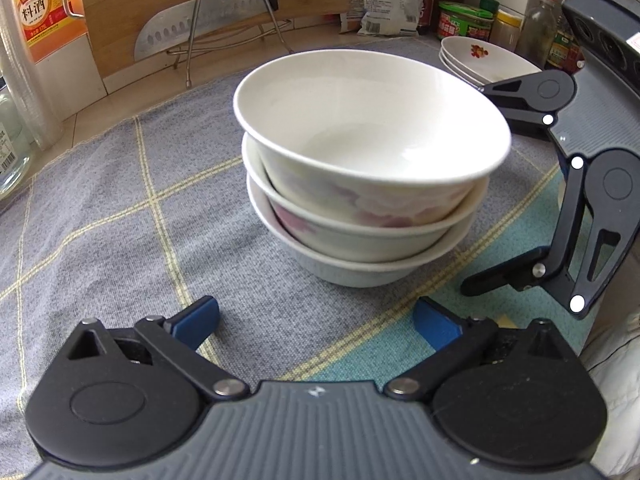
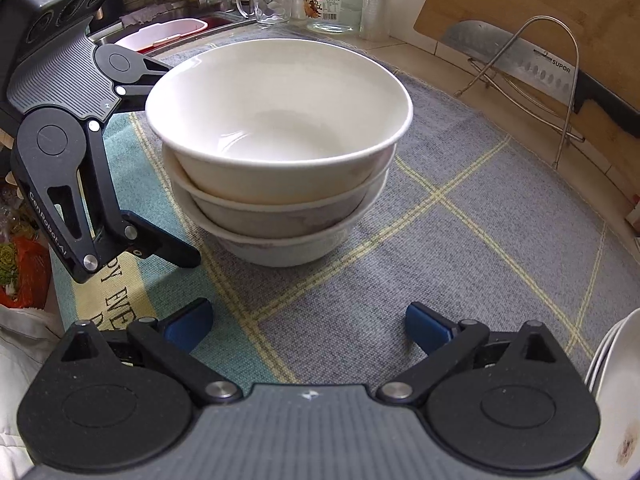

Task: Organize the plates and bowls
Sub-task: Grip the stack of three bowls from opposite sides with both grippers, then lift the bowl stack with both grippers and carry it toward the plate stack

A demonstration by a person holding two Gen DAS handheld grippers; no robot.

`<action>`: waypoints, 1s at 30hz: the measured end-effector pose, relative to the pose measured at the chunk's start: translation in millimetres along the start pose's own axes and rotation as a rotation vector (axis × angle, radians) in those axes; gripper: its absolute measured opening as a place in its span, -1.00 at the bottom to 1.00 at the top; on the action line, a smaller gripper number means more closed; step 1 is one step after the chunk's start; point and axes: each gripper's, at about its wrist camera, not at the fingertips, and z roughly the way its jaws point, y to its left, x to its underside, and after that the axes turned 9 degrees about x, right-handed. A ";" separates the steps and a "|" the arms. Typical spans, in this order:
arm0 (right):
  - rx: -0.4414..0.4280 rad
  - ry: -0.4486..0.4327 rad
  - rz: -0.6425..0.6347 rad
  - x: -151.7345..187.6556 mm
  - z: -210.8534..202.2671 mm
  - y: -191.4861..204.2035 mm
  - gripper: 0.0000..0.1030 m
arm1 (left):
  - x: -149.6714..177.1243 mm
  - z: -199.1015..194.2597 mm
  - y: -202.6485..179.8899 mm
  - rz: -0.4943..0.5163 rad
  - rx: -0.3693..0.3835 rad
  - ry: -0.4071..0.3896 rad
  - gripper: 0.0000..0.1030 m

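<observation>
A: White china, three deep: the stack of bowls (image 1: 366,184) stands upright on the grey checked cloth (image 1: 120,208), mouths up. The top bowl (image 1: 370,120) sits a little askew in the one under it, its rim tipped slightly to one side.

B: Any long axis to speak of?

A: Only the vertical one. The bowls are round and the pile rises straight from the cloth.

B: Where does it stand against the tools?

A: In front of both. The left gripper (image 1: 316,322) has its blue pads spread wide with nothing between them, and the stack sits just beyond the tips, centred on the gap. The right gripper (image 2: 308,326) is the same from its own side: jaws wide apart, empty, bowls ahead of them and slightly left of centre.

B: Touching?

A: No pad touches the china in either view. From the left camera the right gripper reaches in from the right, one finger low beside the bottom bowl, the other up behind the top rim. The bowls sit in that spread, but I can't tell if it makes contact.

B: And the plates?

A: A stack of plates (image 1: 486,60) with a red flower print lies on the cloth behind the bowls to the right, well apart from them. Their rims also show at the right camera's lower right edge, just beside that gripper.

B: Behind all that?

A: A wooden cutting board (image 1: 208,12) leans against the wall with a knife (image 1: 208,26) on a wire rack (image 1: 236,28).
</observation>
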 end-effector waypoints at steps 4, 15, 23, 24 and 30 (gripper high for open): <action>0.012 -0.058 0.024 11.2 -2.1 0.9 1.00 | 3.1 -0.7 0.2 0.012 0.004 -0.022 1.00; 0.044 0.042 0.047 -5.3 2.9 1.3 1.00 | -3.5 2.2 12.0 0.210 0.146 -0.013 0.98; 0.036 0.013 -0.071 -30.2 2.9 6.7 1.00 | -19.5 2.6 21.4 0.377 0.249 -0.007 0.91; 0.030 0.009 -0.098 -32.5 3.1 7.9 1.00 | -22.1 1.8 22.6 0.391 0.257 -0.008 0.87; -0.060 0.016 -0.200 -43.4 11.6 3.3 0.98 | -31.5 5.0 25.0 0.455 0.293 0.009 0.67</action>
